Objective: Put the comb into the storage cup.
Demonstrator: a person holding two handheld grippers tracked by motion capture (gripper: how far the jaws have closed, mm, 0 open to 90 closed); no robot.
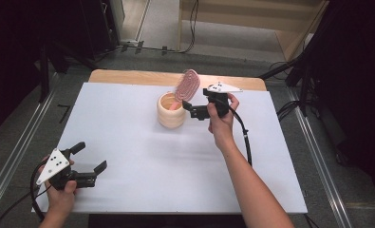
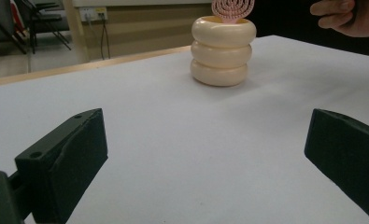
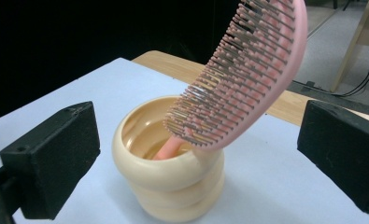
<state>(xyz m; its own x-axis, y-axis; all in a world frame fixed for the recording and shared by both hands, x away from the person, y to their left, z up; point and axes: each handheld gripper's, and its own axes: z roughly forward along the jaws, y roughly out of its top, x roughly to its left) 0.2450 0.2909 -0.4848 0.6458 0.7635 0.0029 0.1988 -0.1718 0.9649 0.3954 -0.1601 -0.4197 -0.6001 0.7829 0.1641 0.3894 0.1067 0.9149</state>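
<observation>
The brush [image 1: 189,84] stands handle-down in the cup [image 1: 171,110], just above centre in the high view, its pink head leaning up and to the right over the rim. The right gripper [image 1: 193,109] sits immediately right of the cup, jaws spread wide and pressing on nothing. In the right gripper view the brush [image 3: 247,79] fills the upper middle, bristles facing the camera and to the lower left, slanting between the two black jaws without touching either; its handle drops into the cup [image 3: 173,179] at lower centre. The right hand [image 1: 220,116] holds the gripper from the right, forearm running to the bottom edge.

The left gripper [image 1: 92,156] lies at lower left of the high view, well apart from the cup, jaws open with only bare table between them. Its view shows the cup [image 2: 223,51] at upper centre, far off, the brush head [image 2: 232,8] poking above it at the top edge.

The white table [image 1: 142,166] carries everything.
</observation>
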